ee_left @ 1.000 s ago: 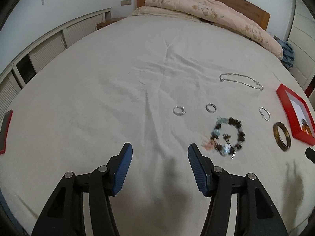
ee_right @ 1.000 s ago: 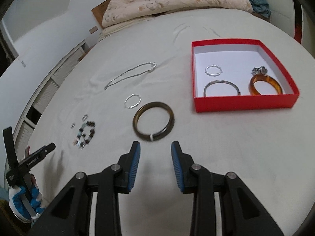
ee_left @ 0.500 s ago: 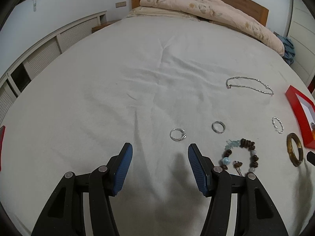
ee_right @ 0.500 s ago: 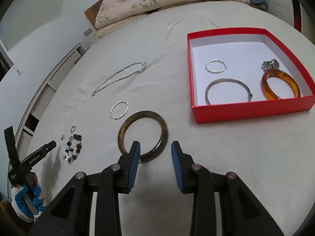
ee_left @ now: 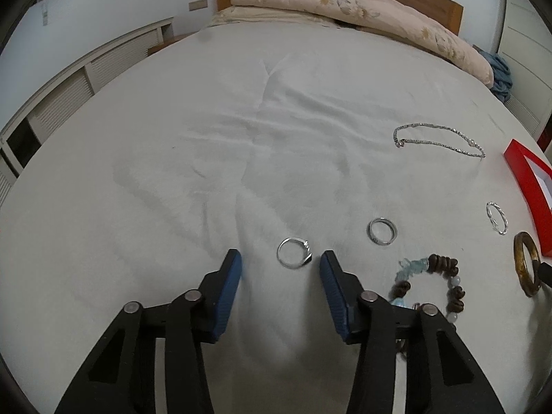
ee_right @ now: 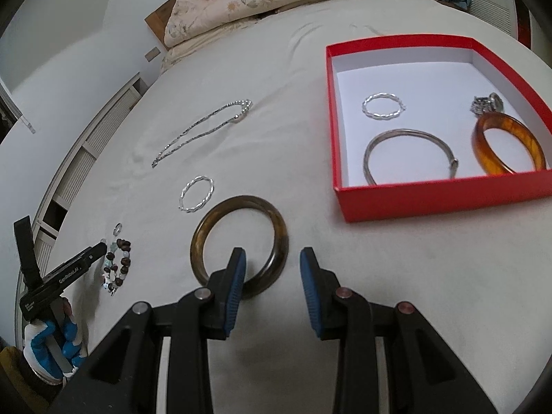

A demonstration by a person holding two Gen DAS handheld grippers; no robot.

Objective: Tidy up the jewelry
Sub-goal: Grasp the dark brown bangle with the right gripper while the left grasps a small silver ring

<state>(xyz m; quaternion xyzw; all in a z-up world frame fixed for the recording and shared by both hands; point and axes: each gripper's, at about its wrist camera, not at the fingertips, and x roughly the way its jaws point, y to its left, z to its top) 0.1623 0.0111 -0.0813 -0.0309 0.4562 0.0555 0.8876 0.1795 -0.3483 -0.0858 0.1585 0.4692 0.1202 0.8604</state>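
Note:
In the left wrist view a small silver ring (ee_left: 293, 253) lies on the white bedsheet between the tips of my left gripper (ee_left: 280, 259). Its jaws are closing, and the blue pads do not touch the ring. In the right wrist view a dark brown bangle (ee_right: 280, 238) lies flat under my right gripper (ee_right: 272, 256). One finger stands inside the hoop and the other outside, so the near rim sits between open jaws with gaps on both sides. The red box (ee_right: 414, 201) at the right holds a silver bangle (ee_right: 410, 155), an amber bangle (ee_right: 510, 145) and a twisted silver hoop (ee_right: 381, 105).
Loose on the sheet are a second ring (ee_left: 382, 230), a bead bracelet (ee_left: 431, 283), a twisted hoop (ee_right: 196, 195) and a silver chain (ee_right: 207, 131). A folded quilt (ee_left: 362, 7) lies at the headboard. A gloved hand (ee_right: 51, 345) holds the left gripper at the bed's edge.
The left gripper has slid over to the small ring and its jaws have narrowed around it. The right gripper has come down onto the brown bangle, one finger now inside the hoop.

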